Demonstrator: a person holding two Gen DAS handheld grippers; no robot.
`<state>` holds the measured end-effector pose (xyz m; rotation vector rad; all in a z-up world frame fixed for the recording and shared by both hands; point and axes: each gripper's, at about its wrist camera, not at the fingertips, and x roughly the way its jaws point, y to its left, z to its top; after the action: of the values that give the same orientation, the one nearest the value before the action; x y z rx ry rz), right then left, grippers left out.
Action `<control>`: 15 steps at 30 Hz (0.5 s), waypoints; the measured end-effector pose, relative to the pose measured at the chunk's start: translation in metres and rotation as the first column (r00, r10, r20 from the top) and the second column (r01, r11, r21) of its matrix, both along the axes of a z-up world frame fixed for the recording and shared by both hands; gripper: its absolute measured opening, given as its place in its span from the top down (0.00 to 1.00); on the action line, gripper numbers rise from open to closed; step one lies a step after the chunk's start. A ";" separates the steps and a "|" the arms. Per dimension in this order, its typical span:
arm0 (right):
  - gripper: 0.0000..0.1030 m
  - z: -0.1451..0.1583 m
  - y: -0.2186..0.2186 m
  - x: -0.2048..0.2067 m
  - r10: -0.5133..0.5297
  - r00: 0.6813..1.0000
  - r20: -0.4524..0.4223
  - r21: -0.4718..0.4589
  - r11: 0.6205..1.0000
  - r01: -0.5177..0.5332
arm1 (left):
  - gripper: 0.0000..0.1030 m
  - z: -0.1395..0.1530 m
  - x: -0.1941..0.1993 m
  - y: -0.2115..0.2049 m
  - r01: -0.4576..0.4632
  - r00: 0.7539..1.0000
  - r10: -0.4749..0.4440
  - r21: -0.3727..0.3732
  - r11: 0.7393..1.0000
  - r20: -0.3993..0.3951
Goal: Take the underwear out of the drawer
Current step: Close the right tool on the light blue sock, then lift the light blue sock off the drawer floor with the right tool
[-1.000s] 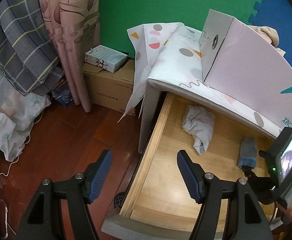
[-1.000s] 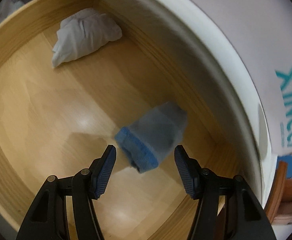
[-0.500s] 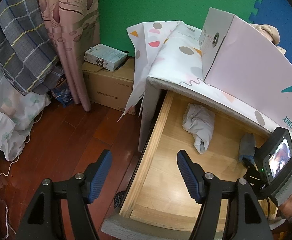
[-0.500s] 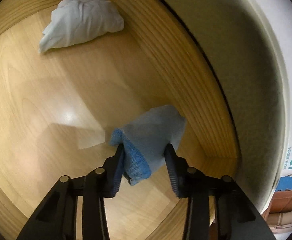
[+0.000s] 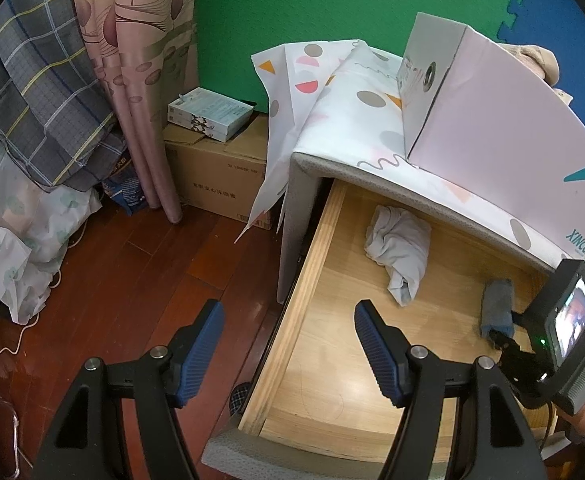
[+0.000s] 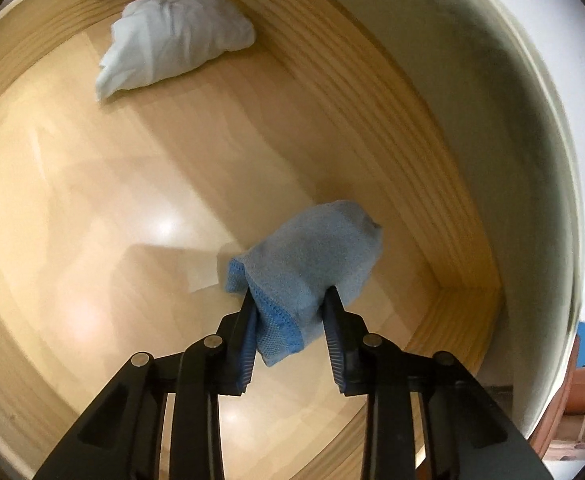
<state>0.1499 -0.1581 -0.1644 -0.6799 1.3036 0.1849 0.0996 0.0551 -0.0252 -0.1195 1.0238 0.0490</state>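
Your right gripper pinches the blue underwear, which lies on the floor of the open drawer, close to its right back corner. Your left gripper is spread wide and holds nothing, above the drawer's left edge. Farther back lies a white cloth.

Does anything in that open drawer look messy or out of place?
Slightly. The white garment lies crumpled in a loose heap near the drawer's back wall, not folded. The blue garment is bunched up, pinched by the right gripper. Nothing looks spilled or damaged.
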 end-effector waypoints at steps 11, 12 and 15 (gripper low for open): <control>0.73 0.005 -0.011 0.001 -0.009 0.991 -0.135 0.079 0.997 0.020 | 0.33 -0.003 0.002 -0.001 0.006 1.000 -0.006 0.004 1.000 -0.002; 0.73 0.005 -0.014 0.000 -0.019 0.989 -0.150 0.092 0.995 0.033 | 0.33 -0.003 0.002 -0.002 0.007 1.000 -0.007 0.004 1.000 -0.002; 0.73 0.006 -0.023 -0.003 -0.040 0.980 -0.194 0.118 0.991 0.064 | 0.33 -0.003 0.002 -0.002 0.007 1.000 -0.007 0.004 1.000 -0.003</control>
<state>0.1464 -0.1815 -0.1582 -0.5318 1.4798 0.2920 0.1013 0.0535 -0.0278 -0.1118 1.0269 0.0451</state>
